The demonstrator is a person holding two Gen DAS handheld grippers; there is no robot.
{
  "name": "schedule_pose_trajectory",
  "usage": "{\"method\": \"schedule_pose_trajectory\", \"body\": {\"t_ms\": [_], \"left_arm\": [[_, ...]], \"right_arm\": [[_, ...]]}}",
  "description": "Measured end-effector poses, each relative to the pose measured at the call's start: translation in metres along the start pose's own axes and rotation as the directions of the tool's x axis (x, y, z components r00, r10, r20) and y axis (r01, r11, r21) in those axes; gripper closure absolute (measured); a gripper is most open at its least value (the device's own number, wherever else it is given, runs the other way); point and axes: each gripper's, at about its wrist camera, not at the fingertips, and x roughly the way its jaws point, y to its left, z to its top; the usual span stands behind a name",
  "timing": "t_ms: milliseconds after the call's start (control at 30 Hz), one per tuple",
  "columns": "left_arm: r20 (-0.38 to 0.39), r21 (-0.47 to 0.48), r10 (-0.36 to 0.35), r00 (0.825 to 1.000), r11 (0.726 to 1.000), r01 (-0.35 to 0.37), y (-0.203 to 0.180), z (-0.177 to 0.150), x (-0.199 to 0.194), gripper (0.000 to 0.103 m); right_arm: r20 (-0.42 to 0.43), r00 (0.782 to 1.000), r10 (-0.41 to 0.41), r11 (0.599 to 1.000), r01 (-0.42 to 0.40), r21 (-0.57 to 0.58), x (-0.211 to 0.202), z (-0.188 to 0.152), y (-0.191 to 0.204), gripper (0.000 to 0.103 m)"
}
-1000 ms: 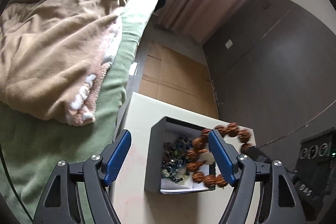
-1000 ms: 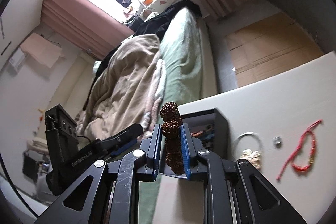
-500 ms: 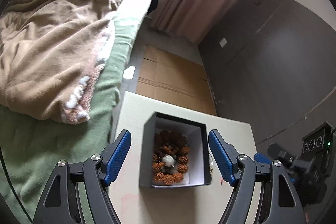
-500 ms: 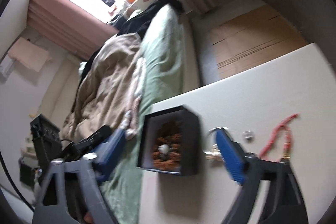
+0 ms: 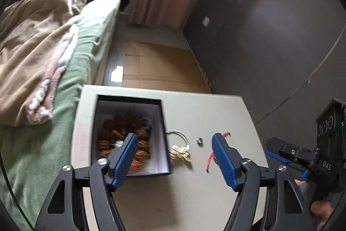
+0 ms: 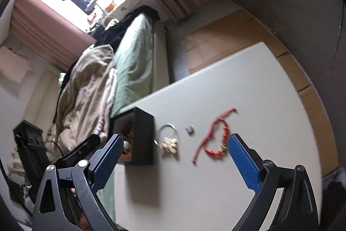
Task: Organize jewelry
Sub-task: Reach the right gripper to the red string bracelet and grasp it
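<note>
Black-framed left claw [image 5: 174, 145] and right claw [image 6: 175, 149], blue textured pads, silver screws

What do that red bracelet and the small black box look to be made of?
The red bracelet looks like braided cord with small gold-coloured beads, limp and curling on the table. The black box seems to be matte card with a white lining, judging by its thin, straight walls.

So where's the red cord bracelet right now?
The red cord bracelet lies on the white table, right of the small silver ring, away from the black box.
</note>
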Motion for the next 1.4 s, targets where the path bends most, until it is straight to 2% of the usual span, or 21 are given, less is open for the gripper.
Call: {"method": "schedule_pose_trajectory", "body": {"t_ms": [133, 300, 433, 533, 700, 833, 933, 1000, 1100, 1133, 1200, 1400], "left_arm": [[-0.057, 0.023, 0.011, 0.998, 1.000, -0.010, -0.019, -0.005, 0.016, 0.050], [-0.132, 0.078, 0.058, 0.990, 0.996, -0.048, -0.041, -0.011, 0.045, 0.064], [-0.171, 0.131, 0.103, 0.980, 0.988, -0.081, -0.056, -0.015, 0.066, 0.065], [-0.204, 0.162, 0.145, 0.968, 0.980, -0.113, -0.066, -0.016, 0.083, 0.073], [-0.226, 0.208, 0.222, 0.949, 0.962, -0.176, -0.075, -0.014, 0.102, 0.074], [-0.239, 0.237, 0.276, 0.931, 0.946, -0.219, -0.076, -0.015, 0.117, 0.074], [-0.255, 0.263, 0.317, 0.914, 0.932, -0.250, -0.075, -0.019, 0.128, 0.074], [-0.267, 0.294, 0.356, 0.896, 0.915, -0.276, -0.075, -0.022, 0.135, 0.075], [-0.266, 0.305, 0.374, 0.888, 0.907, -0.291, -0.075, -0.021, 0.137, 0.077], [-0.268, 0.306, 0.373, 0.888, 0.907, -0.289, -0.074, -0.019, 0.138, 0.081], [-0.275, 0.310, 0.370, 0.887, 0.908, -0.283, -0.075, -0.019, 0.139, 0.099], [-0.310, 0.258, 0.294, 0.904, 0.941, -0.218, -0.071, -0.018, 0.137, 0.101]], "right_arm": [[0.002, 1.000, -0.017, 0.999, 0.017, 0.032, -0.009, -0.001, -0.019, 0.005], [-0.001, 0.999, -0.041, 0.999, 0.041, 0.035, -0.016, -0.003, -0.030, 0.006], [-0.010, 0.997, -0.075, 0.996, 0.076, 0.041, -0.018, -0.004, -0.039, 0.006], [-0.009, 0.996, -0.086, 0.995, 0.087, 0.046, -0.021, -0.003, -0.044, 0.006], [0.005, 0.998, -0.065, 0.995, 0.064, 0.075, -0.030, 0.000, -0.055, 0.006], [0.014, 0.996, -0.086, 0.992, 0.084, 0.091, -0.036, 0.001, -0.063, 0.006], [0.013, 0.996, -0.094, 0.991, 0.092, 0.096, -0.039, 0.002, -0.065, 0.006], [0.013, 0.995, -0.097, 0.991, 0.096, 0.097, -0.040, 0.003, -0.065, 0.006], [0.011, 0.995, -0.094, 0.991, 0.093, 0.095, -0.040, 0.003, -0.064, 0.006], [0.010, 0.996, -0.094, 0.991, 0.092, 0.093, -0.040, 0.003, -0.064, 0.006], [0.004, 0.996, -0.090, 0.992, 0.089, 0.089, -0.039, 0.003, -0.065, 0.006], [-0.022, 0.996, -0.087, 0.993, 0.089, 0.079, -0.031, 0.003, -0.067, 0.008]]}}
